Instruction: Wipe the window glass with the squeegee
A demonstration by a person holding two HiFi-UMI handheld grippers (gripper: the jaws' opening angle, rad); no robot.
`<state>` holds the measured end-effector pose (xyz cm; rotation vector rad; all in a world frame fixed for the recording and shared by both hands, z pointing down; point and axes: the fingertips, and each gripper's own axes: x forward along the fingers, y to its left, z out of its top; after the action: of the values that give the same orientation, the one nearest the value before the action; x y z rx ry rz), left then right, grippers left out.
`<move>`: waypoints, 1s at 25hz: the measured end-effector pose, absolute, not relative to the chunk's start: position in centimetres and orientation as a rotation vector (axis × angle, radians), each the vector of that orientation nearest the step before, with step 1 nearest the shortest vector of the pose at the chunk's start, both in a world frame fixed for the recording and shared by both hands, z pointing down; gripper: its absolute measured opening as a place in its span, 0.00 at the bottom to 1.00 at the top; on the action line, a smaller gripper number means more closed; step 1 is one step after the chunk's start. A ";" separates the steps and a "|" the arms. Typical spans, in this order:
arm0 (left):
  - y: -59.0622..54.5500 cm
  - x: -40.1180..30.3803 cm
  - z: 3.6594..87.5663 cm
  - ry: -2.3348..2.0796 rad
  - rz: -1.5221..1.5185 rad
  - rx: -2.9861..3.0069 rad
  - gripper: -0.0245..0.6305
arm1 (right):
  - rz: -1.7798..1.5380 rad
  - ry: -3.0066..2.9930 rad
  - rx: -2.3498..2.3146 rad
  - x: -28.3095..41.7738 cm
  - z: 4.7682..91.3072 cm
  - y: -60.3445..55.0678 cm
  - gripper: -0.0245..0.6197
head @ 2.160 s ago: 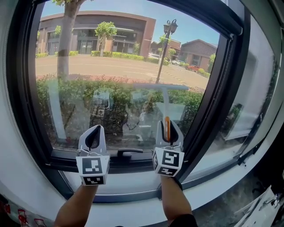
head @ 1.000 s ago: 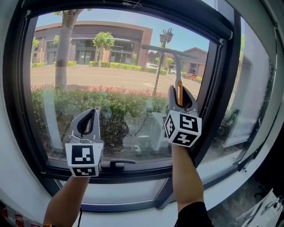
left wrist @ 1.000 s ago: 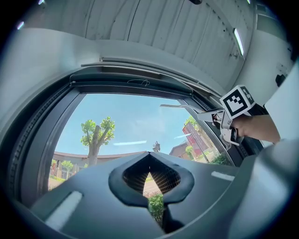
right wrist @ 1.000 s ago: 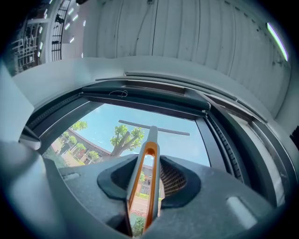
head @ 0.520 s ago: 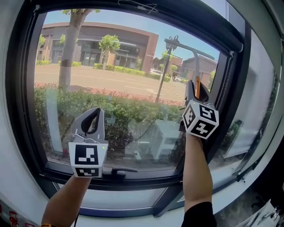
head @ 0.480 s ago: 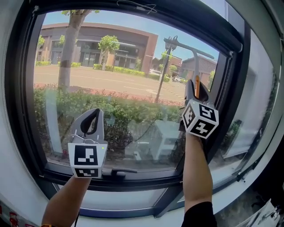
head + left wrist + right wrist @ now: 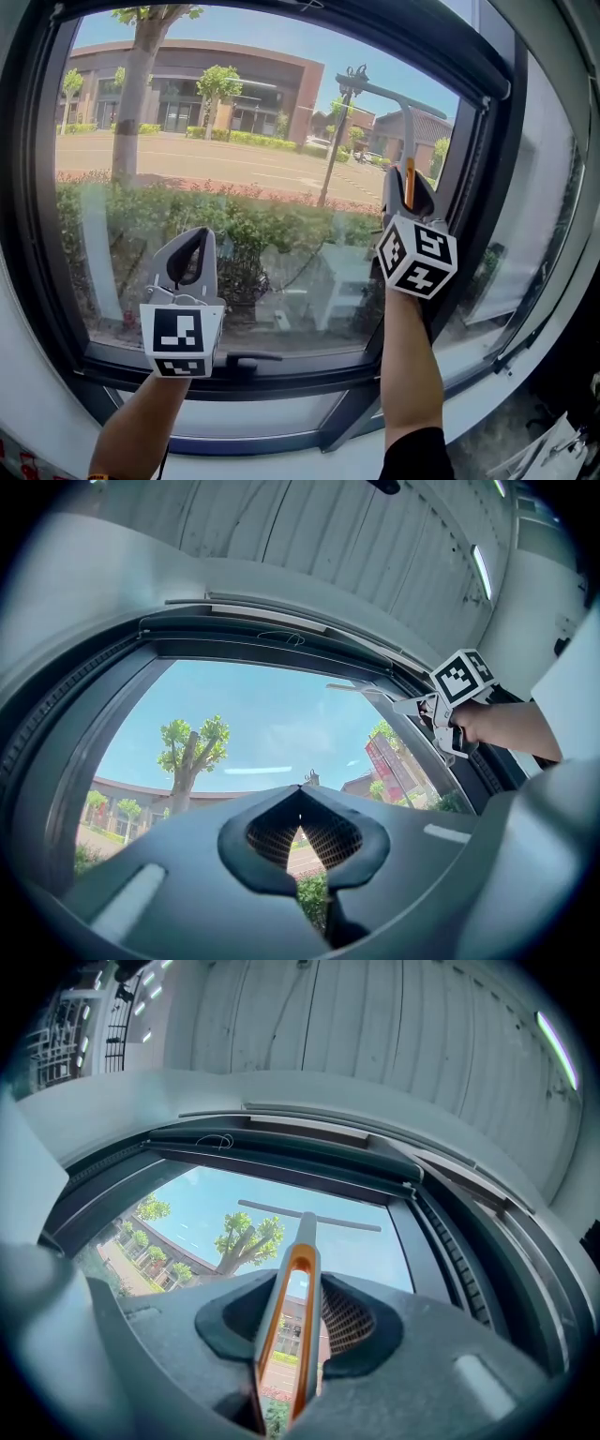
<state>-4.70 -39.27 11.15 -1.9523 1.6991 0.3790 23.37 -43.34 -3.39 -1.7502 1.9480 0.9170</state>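
The squeegee (image 7: pixel 405 117) has a grey stem, an orange-edged handle (image 7: pixel 292 1321) and a thin grey blade (image 7: pixel 309 1215) across its top. My right gripper (image 7: pixel 407 192) is shut on the handle and holds the blade high on the window glass (image 7: pixel 216 169), near the upper right corner. In the left gripper view the squeegee (image 7: pixel 375 691) shows small at the right, by the right gripper's marker cube. My left gripper (image 7: pixel 192 267) is lower, before the glass's bottom left part, shut with nothing in it (image 7: pixel 302 832).
A dark window frame (image 7: pixel 469 197) surrounds the glass, with a handle (image 7: pixel 246 358) on the bottom rail. A second pane (image 7: pixel 534 187) stands to the right. Outside are a tree (image 7: pixel 131 94), a hedge, a road and buildings.
The right gripper has carried the squeegee from the lower middle of the glass up and rightwards to the upper right. The left gripper has stayed low, shut.
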 end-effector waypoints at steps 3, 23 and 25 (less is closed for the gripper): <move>-39.4 -4.2 11.8 1.694 0.372 -1.973 0.06 | 0.906 1.961 -1.756 23.3 -1.4 -43.3 0.22; -39.6 0.5 18.4 1.681 0.334 -2.106 0.06 | 0.783 2.095 -1.849 24.8 17.2 -41.7 0.22; -39.8 0.5 19.2 1.695 0.323 -2.115 0.06 | 0.780 2.100 -1.857 24.7 18.6 -41.6 0.22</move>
<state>0.52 -39.78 19.20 -2.1152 1.6945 0.3233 24.74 -41.55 18.59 -1.8565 2.0997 0.7801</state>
